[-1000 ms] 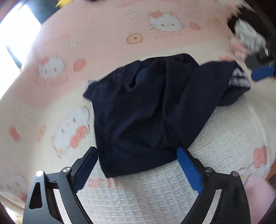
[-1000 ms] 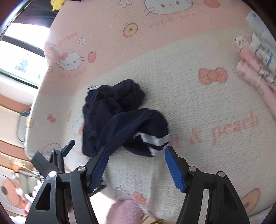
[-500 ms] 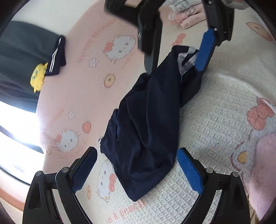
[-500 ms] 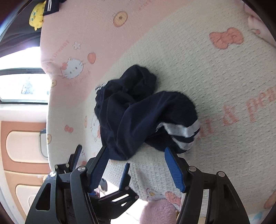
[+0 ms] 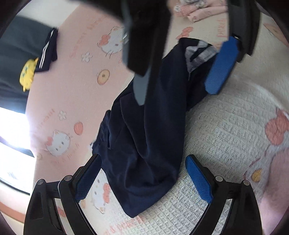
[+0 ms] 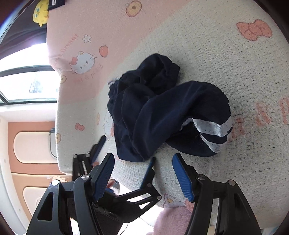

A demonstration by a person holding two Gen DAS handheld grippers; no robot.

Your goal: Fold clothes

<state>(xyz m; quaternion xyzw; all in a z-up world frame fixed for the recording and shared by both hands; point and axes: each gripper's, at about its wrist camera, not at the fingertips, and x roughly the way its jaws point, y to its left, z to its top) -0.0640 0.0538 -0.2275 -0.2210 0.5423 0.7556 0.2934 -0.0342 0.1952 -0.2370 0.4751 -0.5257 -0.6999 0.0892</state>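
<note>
Shorts crumpled on patterned blanket

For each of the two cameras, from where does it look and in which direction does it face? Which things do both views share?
Left wrist: sits behind the left gripper, jaws open, looking down along the navy garment on the bedspread; the right gripper shows opposite.
Right wrist: sits behind the right gripper, jaws open, looking down at the striped end of the garment; the left gripper shows at lower left.
Shared: garment, bedspread, both grippers, yellow plush toy.
</note>
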